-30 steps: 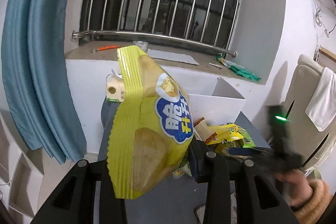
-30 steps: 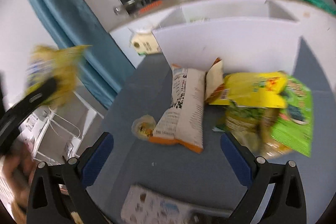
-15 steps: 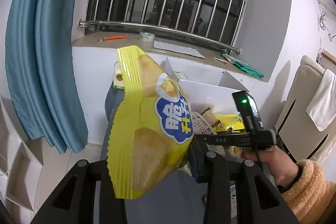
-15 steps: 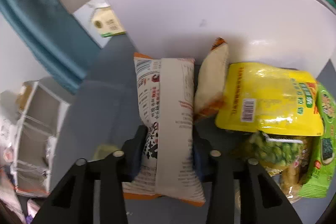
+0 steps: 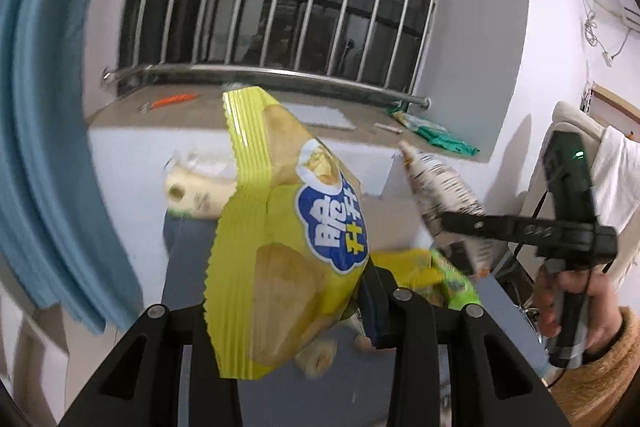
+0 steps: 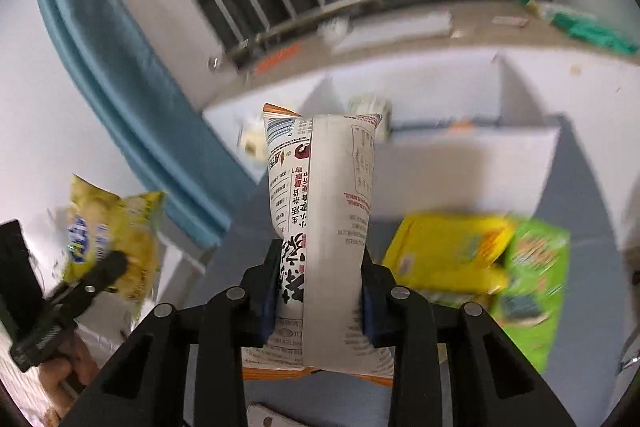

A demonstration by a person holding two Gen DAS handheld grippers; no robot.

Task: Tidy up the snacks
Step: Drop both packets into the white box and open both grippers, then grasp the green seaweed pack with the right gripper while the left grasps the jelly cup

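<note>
My left gripper point(image 5: 288, 311) is shut on a yellow chip bag point(image 5: 280, 239) with a blue logo and holds it upright above the grey table point(image 5: 192, 267). My right gripper point(image 6: 320, 287) is shut on a white snack bag point(image 6: 324, 219) with an orange edge, lifted off the table. That white bag also shows in the left wrist view point(image 5: 444, 195), held by the right gripper point(image 5: 452, 223). The yellow bag and left gripper show at the left of the right wrist view point(image 6: 108, 239).
A white divided box point(image 6: 460, 171) stands at the back of the table. A yellow packet point(image 6: 448, 251) and a green packet point(image 6: 532, 275) lie in front of it. A small carton point(image 5: 196, 195) stands at the table's far left. Blue curtain point(image 5: 44, 147) hangs left.
My right gripper closed on the white snack bag and lifted it off the table. My left gripper keeps holding the yellow chip bag, shifted slightly.
</note>
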